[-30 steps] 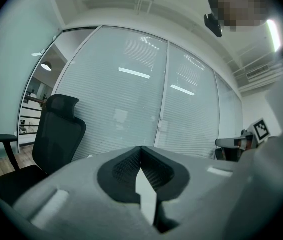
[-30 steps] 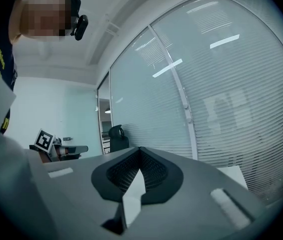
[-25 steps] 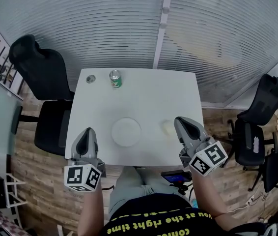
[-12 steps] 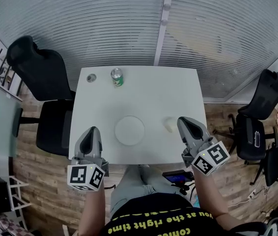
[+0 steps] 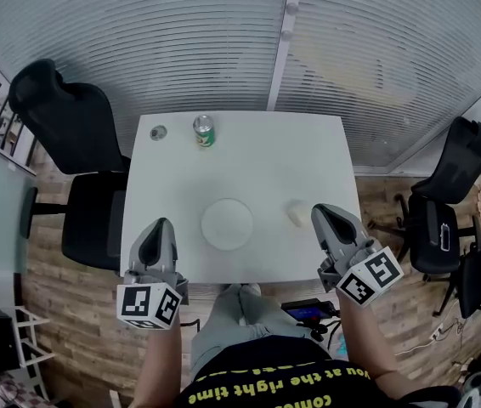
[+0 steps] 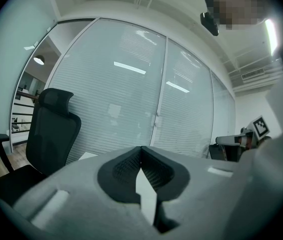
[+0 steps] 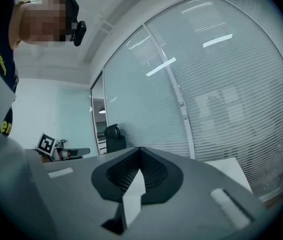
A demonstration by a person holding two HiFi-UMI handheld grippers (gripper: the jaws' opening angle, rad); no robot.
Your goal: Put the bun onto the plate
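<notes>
In the head view a pale bun (image 5: 295,214) lies on the white table (image 5: 249,155), to the right of a round white plate (image 5: 227,223). My right gripper (image 5: 323,213) hovers just right of the bun at the table's front right, jaws shut with nothing between them. My left gripper (image 5: 159,226) sits at the table's front left edge, left of the plate, also shut and empty. In the left gripper view the left gripper (image 6: 141,148) has its tips meeting; in the right gripper view the right gripper (image 7: 140,149) shows the same. Neither gripper view shows the bun or plate.
A green can (image 5: 204,131) and a small round object (image 5: 158,133) stand near the table's far edge. Black office chairs stand to the left (image 5: 70,143) and right (image 5: 449,202) of the table. Frosted glass panels run behind it.
The view has shifted slightly, so the table, plate and bun sit a little further right in the picture. Both grippers keep their places beside the table and stay shut.
</notes>
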